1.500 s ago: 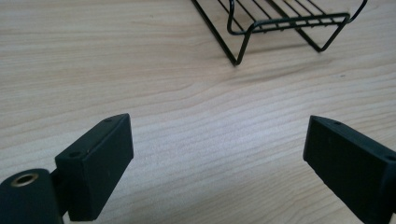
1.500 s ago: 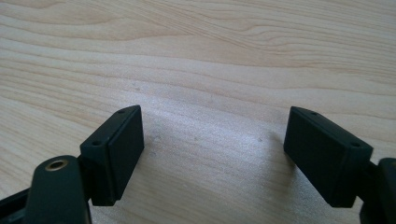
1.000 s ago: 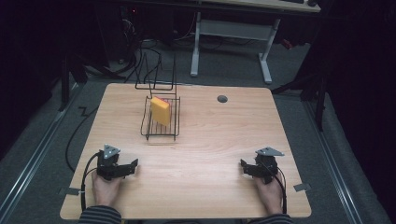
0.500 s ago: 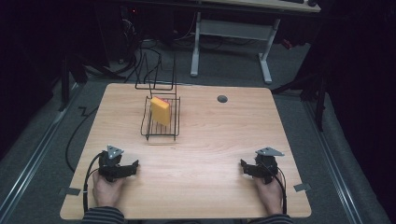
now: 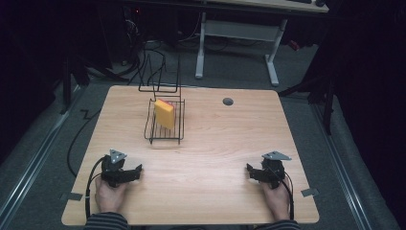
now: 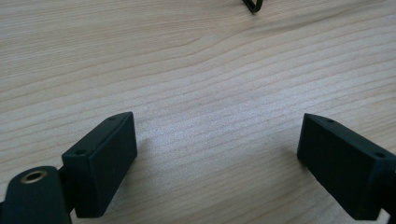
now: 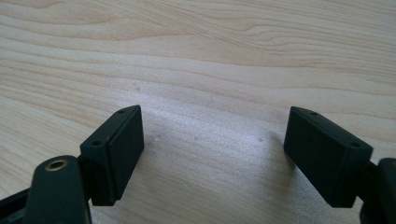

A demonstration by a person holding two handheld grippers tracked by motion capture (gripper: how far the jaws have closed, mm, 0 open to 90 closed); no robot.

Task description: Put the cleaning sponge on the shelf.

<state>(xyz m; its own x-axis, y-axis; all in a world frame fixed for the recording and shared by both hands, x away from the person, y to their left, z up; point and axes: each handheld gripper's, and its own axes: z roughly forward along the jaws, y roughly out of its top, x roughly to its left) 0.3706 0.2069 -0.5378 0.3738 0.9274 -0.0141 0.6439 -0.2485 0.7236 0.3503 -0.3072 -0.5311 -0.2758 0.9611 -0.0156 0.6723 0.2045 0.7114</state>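
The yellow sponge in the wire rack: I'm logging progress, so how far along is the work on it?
Nothing looks started. The yellow sponge stands on edge inside the wire rack at the table's far side. Both tongs, left and right, rest open and empty near the front edge. Reaching for the sponge and gripping it is all left.

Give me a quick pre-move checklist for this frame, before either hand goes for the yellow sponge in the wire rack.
1. Left tongs open, nothing between them: ok.
2. Right tongs open, nothing between them: ok.
3. Yellow sponge sits upright in the wire rack: ok.
4. Rack stands on the table, well inside its edges: ok.
5. Bare tabletop between both tongs and the rack: ok.
6. Whether the sponge is wedged between the wires: cannot tell.
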